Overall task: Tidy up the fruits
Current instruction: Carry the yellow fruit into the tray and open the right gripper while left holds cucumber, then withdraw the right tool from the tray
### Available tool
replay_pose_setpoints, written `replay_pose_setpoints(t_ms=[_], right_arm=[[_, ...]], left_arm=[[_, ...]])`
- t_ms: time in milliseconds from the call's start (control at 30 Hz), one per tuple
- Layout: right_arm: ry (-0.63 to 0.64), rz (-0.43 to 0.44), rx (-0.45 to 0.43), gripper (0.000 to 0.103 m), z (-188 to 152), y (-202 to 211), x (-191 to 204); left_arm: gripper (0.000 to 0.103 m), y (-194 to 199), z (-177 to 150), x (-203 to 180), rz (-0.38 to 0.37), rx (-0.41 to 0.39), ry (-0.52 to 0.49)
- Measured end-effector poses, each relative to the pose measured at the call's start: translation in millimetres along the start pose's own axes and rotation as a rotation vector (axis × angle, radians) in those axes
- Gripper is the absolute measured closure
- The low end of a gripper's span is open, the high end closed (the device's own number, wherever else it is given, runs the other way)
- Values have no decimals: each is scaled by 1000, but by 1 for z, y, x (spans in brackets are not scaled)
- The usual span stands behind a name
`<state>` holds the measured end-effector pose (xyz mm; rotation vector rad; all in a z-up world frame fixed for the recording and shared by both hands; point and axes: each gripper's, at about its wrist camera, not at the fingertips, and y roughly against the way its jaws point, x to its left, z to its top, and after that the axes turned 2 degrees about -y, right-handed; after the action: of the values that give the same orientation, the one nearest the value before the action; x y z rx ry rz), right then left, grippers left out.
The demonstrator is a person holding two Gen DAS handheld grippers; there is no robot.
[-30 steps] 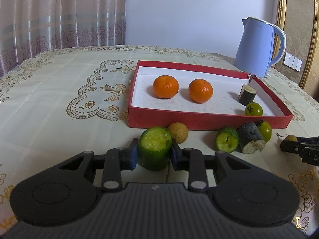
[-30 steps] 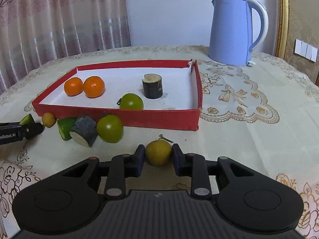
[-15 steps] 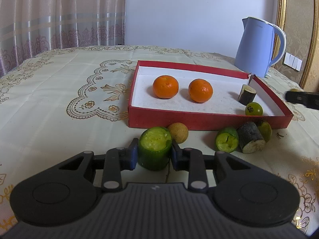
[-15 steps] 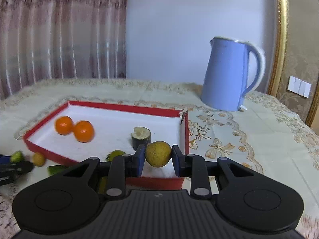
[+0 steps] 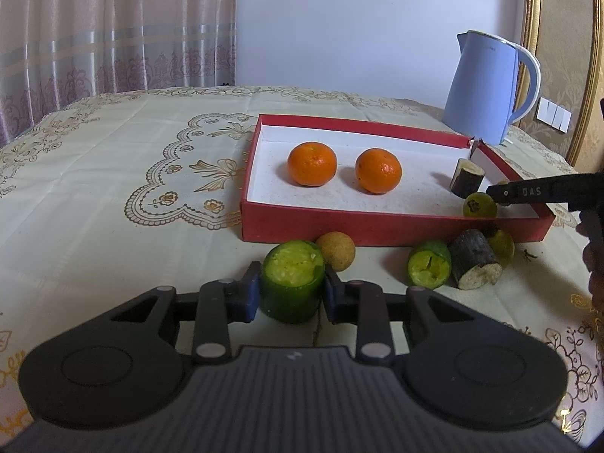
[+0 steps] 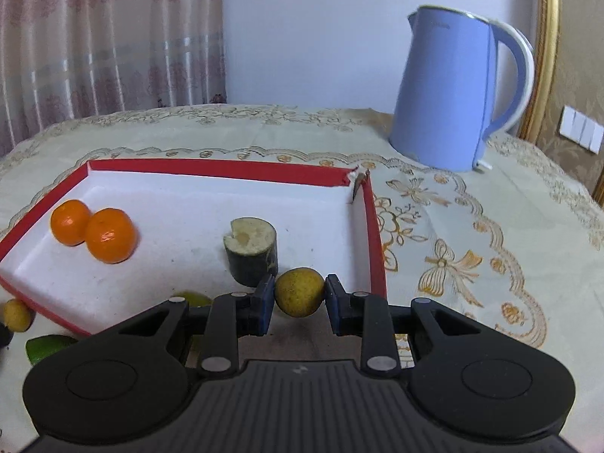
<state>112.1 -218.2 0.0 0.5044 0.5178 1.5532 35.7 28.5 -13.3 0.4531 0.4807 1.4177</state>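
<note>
left gripper (image 5: 291,294): pinching green cucumber chunk (image 5: 292,287), standing cut face up on tablecloth (image 5: 113,188) just before red tray (image 5: 377,228) | right gripper (image 6: 299,298): pinching small yellow-green fruit (image 6: 299,291), possibly a lime, above tray's near right corner | tray: two tangerines (image 5: 312,163), dark cut chunk (image 6: 251,251), green fruit (image 5: 479,205) | blue kettle (image 6: 449,94) behind

You see two oranges (image 5: 312,164), two green cut chunks (image 5: 293,280), two dark chunks (image 5: 467,177), one kettle (image 5: 484,87), one red tray (image 5: 362,228).
</note>
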Motion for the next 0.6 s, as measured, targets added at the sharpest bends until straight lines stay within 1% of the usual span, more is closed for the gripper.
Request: replay_pose_setpoints(t_ms=[100, 200, 267, 333, 467, 533, 600], right_arm=[[-31, 21, 11, 75, -2, -2, -3], [-40, 27, 0, 75, -2, 2, -4], [-53, 39, -12, 73, 0, 7, -6], [-58, 47, -23, 68, 1, 12, -6], [-60, 46, -90, 57, -3, 36, -10], [-51, 58, -133, 44, -9, 54, -13], [-37, 69, -183, 38, -20, 75, -16]], left_arm=[[74, 0, 0, 0, 1, 1, -7], [74, -1, 1, 0, 5, 2, -12], [74, -1, 1, -1, 7, 3, -17], [74, -1, 0, -2, 12, 4, -23], [74, -2, 1, -3, 16, 6, -29], [74, -1, 1, -4, 19, 6, -33], [74, -1, 1, -5, 21, 7, -37]])
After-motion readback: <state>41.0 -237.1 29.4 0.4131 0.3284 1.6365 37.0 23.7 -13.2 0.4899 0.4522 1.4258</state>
